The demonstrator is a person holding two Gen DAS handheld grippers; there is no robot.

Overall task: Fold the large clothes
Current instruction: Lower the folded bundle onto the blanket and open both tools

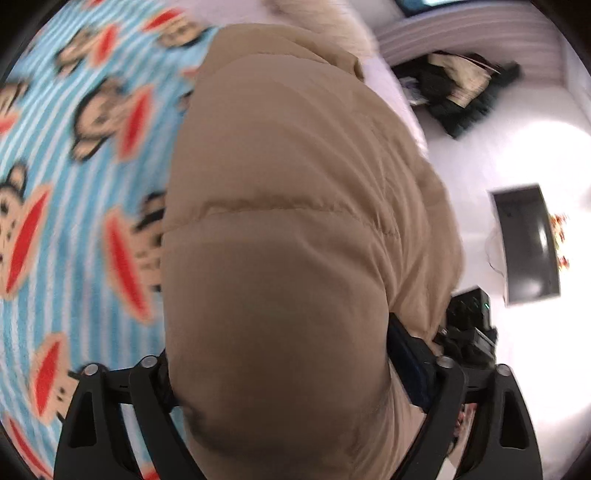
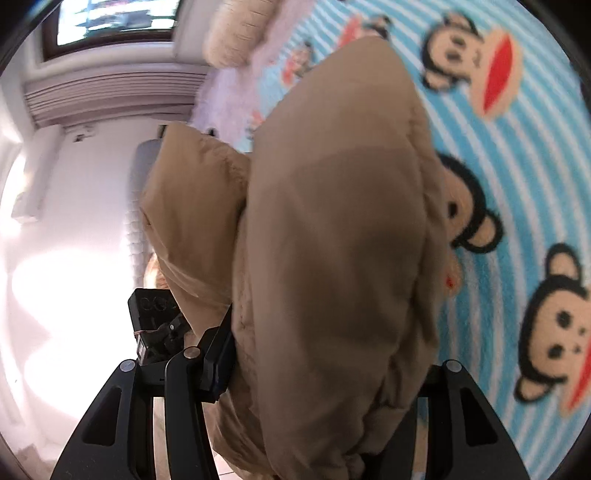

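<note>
A tan puffer jacket [image 1: 288,206] fills the middle of the left wrist view and bulges up between the fingers of my left gripper [image 1: 280,369], which is shut on it. The same jacket [image 2: 332,236] fills the right wrist view, where my right gripper [image 2: 325,369] is shut on it too. The fabric hides the fingertips of both grippers. The jacket is lifted above a blue striped blanket with monkey faces [image 1: 74,184], which also shows in the right wrist view [image 2: 517,184].
A cream fur trim [image 1: 332,22] lies at the jacket's far end. A dark clothes pile [image 1: 461,96] lies on the pale floor. A dark screen [image 1: 528,243] is at the right. The other gripper [image 1: 469,325] shows beside the jacket. A window [image 2: 118,18] is far left.
</note>
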